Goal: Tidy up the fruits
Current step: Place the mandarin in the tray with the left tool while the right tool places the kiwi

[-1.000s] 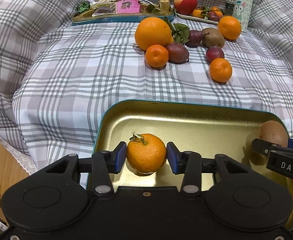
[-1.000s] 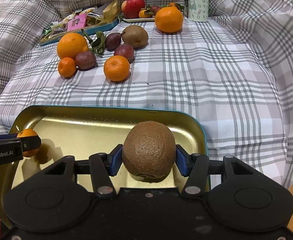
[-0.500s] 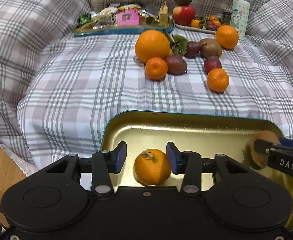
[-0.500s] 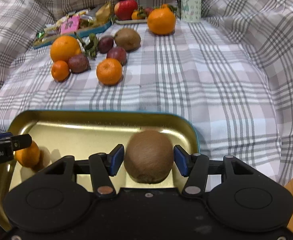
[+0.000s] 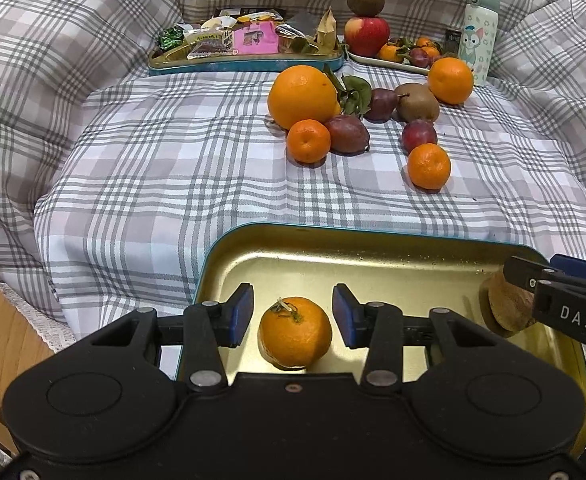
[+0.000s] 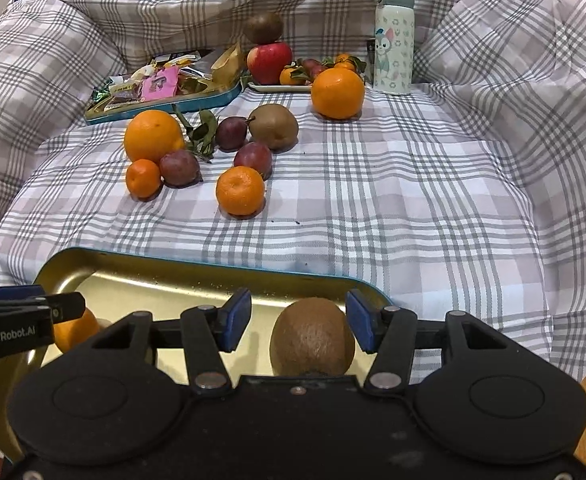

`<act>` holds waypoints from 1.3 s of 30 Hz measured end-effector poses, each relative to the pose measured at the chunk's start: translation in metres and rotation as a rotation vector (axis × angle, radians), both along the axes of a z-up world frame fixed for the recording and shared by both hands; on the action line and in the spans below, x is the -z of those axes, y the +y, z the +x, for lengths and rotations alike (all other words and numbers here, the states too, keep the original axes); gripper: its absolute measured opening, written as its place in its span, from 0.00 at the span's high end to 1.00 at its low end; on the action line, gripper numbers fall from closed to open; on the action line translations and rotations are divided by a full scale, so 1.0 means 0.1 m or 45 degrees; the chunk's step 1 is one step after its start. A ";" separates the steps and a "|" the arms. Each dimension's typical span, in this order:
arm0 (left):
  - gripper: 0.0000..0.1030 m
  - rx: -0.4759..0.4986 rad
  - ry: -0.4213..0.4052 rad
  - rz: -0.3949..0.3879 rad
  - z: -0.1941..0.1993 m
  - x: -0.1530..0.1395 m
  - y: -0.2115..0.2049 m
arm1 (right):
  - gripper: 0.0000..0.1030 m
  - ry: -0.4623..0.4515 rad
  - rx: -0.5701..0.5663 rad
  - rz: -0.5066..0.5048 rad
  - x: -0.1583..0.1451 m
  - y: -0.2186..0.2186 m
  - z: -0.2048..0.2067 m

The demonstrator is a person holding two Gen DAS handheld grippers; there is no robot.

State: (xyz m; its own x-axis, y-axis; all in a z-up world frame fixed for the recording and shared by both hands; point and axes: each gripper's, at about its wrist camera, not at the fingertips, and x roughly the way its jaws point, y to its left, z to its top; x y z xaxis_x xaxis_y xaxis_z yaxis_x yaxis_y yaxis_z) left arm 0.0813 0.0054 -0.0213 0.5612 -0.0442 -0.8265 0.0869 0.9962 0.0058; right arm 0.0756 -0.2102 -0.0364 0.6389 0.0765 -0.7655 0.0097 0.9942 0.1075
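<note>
A gold tray with a teal rim lies at the near edge of the checked cloth. A small mandarin rests in its left part, and a brown kiwi in its right part. My left gripper is open, its blue pads clear of the mandarin on both sides. My right gripper is open around the kiwi, with a gap at the left pad. The kiwi and the mandarin each show partly hidden in the other view.
Loose fruit lies mid-cloth: a big orange, two mandarins, dark plums, a kiwi, another orange. Behind stand a snack tray, a fruit plate with an apple, and a bottle.
Both grippers opened and let go: the mandarin and the kiwi now rest on the tray. Both grippers pulled back and rose a little.
</note>
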 end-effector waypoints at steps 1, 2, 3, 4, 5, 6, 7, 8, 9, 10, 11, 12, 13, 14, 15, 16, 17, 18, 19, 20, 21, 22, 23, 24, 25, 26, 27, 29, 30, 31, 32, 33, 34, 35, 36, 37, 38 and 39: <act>0.50 -0.001 0.003 -0.001 0.00 0.00 0.00 | 0.46 0.001 0.001 0.002 0.00 0.00 0.00; 0.50 -0.002 0.006 -0.003 0.00 0.00 0.00 | 0.46 0.000 0.002 0.004 0.00 0.00 -0.01; 0.50 -0.003 0.008 -0.005 0.00 -0.01 0.00 | 0.46 0.000 0.003 0.005 0.00 0.00 -0.02; 0.50 -0.005 0.009 -0.009 -0.01 -0.01 0.00 | 0.46 -0.001 0.004 0.005 0.00 -0.01 -0.02; 0.50 -0.005 0.009 -0.012 -0.01 -0.02 0.00 | 0.46 -0.002 0.004 0.005 -0.01 -0.01 -0.02; 0.50 -0.005 0.008 -0.013 -0.02 -0.02 0.00 | 0.46 -0.003 0.004 0.005 -0.01 -0.01 -0.03; 0.50 -0.006 0.008 -0.011 -0.02 -0.03 -0.01 | 0.46 -0.005 0.005 0.006 -0.01 -0.01 -0.03; 0.50 -0.006 0.008 -0.010 -0.03 -0.04 -0.01 | 0.46 -0.006 0.005 0.008 -0.02 -0.01 -0.03; 0.50 -0.006 0.009 -0.008 -0.03 -0.04 -0.01 | 0.46 -0.004 0.006 0.011 -0.02 -0.02 -0.03; 0.50 -0.006 0.014 -0.003 -0.04 -0.05 -0.01 | 0.46 -0.003 0.006 0.015 -0.02 -0.02 -0.04; 0.50 -0.007 0.018 -0.001 -0.04 -0.05 -0.02 | 0.46 -0.003 0.005 0.017 -0.02 -0.02 -0.04; 0.50 -0.008 0.021 -0.003 -0.05 -0.06 -0.02 | 0.46 -0.002 0.004 0.020 -0.03 -0.02 -0.04; 0.50 -0.007 0.026 -0.006 -0.05 -0.07 -0.02 | 0.46 0.000 0.002 0.023 -0.03 -0.02 -0.05; 0.50 -0.006 0.030 -0.006 -0.06 -0.07 -0.02 | 0.46 0.001 0.000 0.025 -0.03 -0.01 -0.06; 0.50 -0.005 0.033 -0.004 -0.07 -0.08 -0.02 | 0.46 0.003 -0.003 0.027 -0.03 -0.01 -0.06; 0.50 -0.005 0.035 -0.003 -0.08 -0.08 -0.02 | 0.46 0.005 -0.005 0.029 -0.03 -0.01 -0.07; 0.50 -0.005 0.039 0.000 -0.08 -0.09 -0.02 | 0.46 0.007 -0.007 0.031 -0.03 -0.01 -0.07; 0.50 -0.006 0.043 -0.001 -0.09 -0.10 -0.02 | 0.46 0.011 -0.008 0.033 -0.03 -0.01 -0.08; 0.50 -0.005 0.046 -0.004 -0.10 -0.11 -0.02 | 0.46 0.017 -0.010 0.038 -0.03 -0.02 -0.09; 0.50 -0.002 0.048 -0.004 -0.11 -0.12 -0.02 | 0.46 0.021 -0.012 0.045 -0.03 -0.02 -0.09; 0.50 0.001 0.051 -0.003 -0.12 -0.13 -0.03 | 0.46 0.026 -0.013 0.048 -0.03 -0.02 -0.10; 0.50 0.004 0.053 0.000 -0.13 -0.14 -0.03 | 0.46 0.032 -0.017 0.049 -0.03 -0.03 -0.11; 0.50 0.005 0.054 0.003 -0.14 -0.14 -0.03 | 0.46 0.038 -0.021 0.048 -0.03 -0.03 -0.12; 0.50 0.007 0.056 0.005 -0.15 -0.15 -0.04 | 0.46 0.042 -0.024 0.049 -0.03 -0.04 -0.13; 0.50 0.009 0.060 0.006 -0.15 -0.15 -0.05 | 0.46 0.046 -0.028 0.049 -0.03 -0.04 -0.15; 0.50 0.010 0.064 0.008 -0.16 -0.15 -0.05 | 0.46 0.049 -0.030 0.049 -0.04 -0.04 -0.16; 0.50 0.009 0.068 0.009 -0.16 -0.15 -0.05 | 0.46 0.053 -0.032 0.050 -0.04 -0.05 -0.17; 0.50 0.010 0.077 0.009 -0.17 -0.15 -0.06 | 0.46 0.062 -0.035 0.059 -0.05 -0.06 -0.19; 0.50 0.011 0.081 0.008 -0.18 -0.16 -0.07 | 0.46 0.066 -0.038 0.065 -0.05 -0.06 -0.21; 0.50 0.012 0.086 0.006 -0.19 -0.16 -0.07 | 0.46 0.072 -0.044 0.069 -0.05 -0.06 -0.23; 0.50 0.012 0.090 0.003 -0.20 -0.17 -0.06 | 0.46 0.077 -0.049 0.070 -0.06 -0.06 -0.24; 0.50 0.010 0.093 -0.002 -0.20 -0.17 -0.06 | 0.46 0.082 -0.057 0.071 -0.06 -0.06 -0.26; 0.50 0.007 0.096 -0.015 -0.21 -0.19 -0.05 | 0.46 0.087 -0.066 0.071 -0.07 -0.06 -0.28; 0.50 0.006 0.099 -0.023 -0.22 -0.19 -0.05 | 0.46 0.091 -0.072 0.073 -0.07 -0.06 -0.29; 0.50 0.005 0.104 -0.028 -0.22 -0.20 -0.04 | 0.46 0.096 -0.077 0.076 -0.07 -0.06 -0.31; 0.50 0.003 0.107 -0.030 -0.23 -0.21 -0.04 | 0.46 0.105 -0.082 0.080 -0.07 -0.06 -0.32; 0.50 0.001 0.107 -0.030 -0.24 -0.22 -0.03 | 0.46 0.111 -0.086 0.085 -0.07 -0.06 -0.33; 0.50 0.000 0.108 -0.031 -0.24 -0.23 -0.03 | 0.46 0.116 -0.089 0.091 -0.07 -0.06 -0.35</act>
